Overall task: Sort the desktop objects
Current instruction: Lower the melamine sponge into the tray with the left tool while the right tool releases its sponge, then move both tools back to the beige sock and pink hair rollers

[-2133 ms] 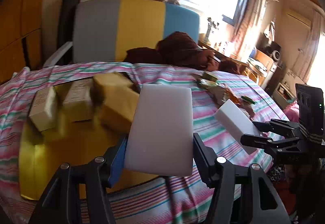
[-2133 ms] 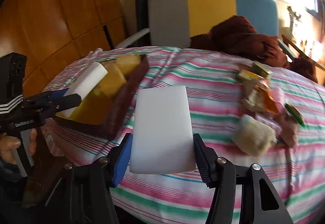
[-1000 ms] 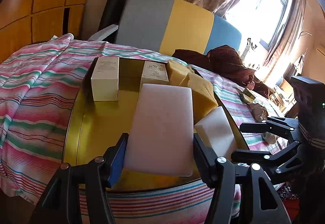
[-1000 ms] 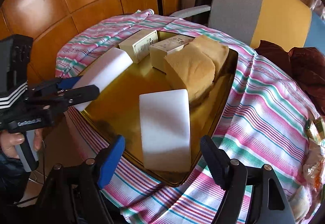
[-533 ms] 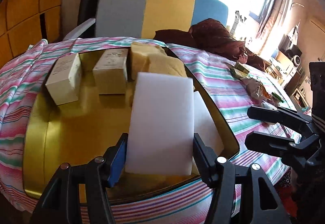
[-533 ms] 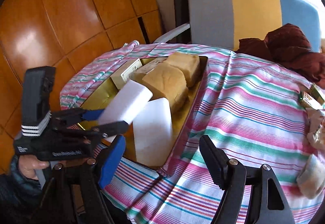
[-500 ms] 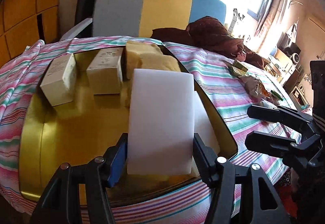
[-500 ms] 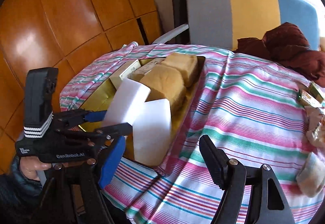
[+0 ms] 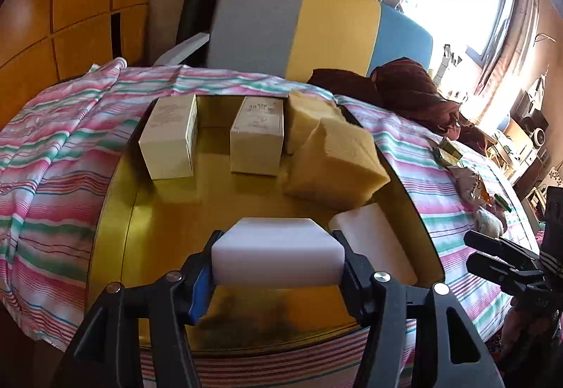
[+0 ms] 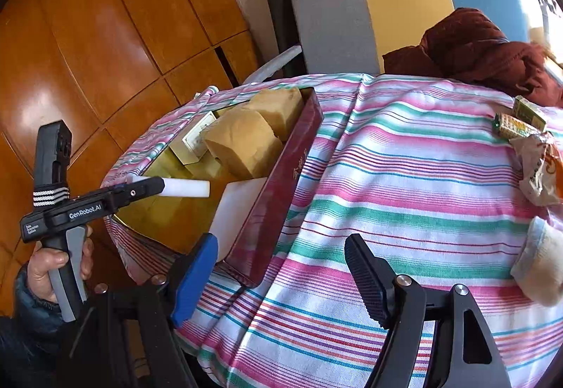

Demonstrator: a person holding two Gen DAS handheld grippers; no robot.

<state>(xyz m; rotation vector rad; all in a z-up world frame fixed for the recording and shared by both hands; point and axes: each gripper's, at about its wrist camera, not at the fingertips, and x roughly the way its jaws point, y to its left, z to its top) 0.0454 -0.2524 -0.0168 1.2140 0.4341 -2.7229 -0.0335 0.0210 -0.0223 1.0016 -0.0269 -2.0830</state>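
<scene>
My left gripper (image 9: 278, 257) is shut on a white foam block (image 9: 278, 252), held flat and low over the near end of the gold tray (image 9: 116, 208). In the right wrist view the same left gripper (image 10: 147, 189) holds that white block (image 10: 186, 189) above the tray (image 10: 281, 173). A second white block (image 9: 376, 243) lies in the tray's near right corner. Two yellow sponges (image 9: 330, 155) and two cream boxes (image 9: 169, 138) stand at the tray's far end. My right gripper (image 10: 281, 271) is open and holds nothing, over the striped cloth just right of the tray's red wall.
Snack packets (image 10: 517, 122), a crinkled wrapper (image 10: 538, 166) and a pale bundle (image 10: 538, 264) lie on the striped cloth (image 10: 404, 183) at the right. A dark red garment (image 10: 485, 46) and a grey, yellow and blue chair (image 9: 306, 29) stand behind. A hand (image 10: 52, 264) holds the left gripper's handle.
The left gripper has tipped its white block from upright to flat and lowered it over the tray. The right gripper, which had released its block in the tray, has drawn back to the right.
</scene>
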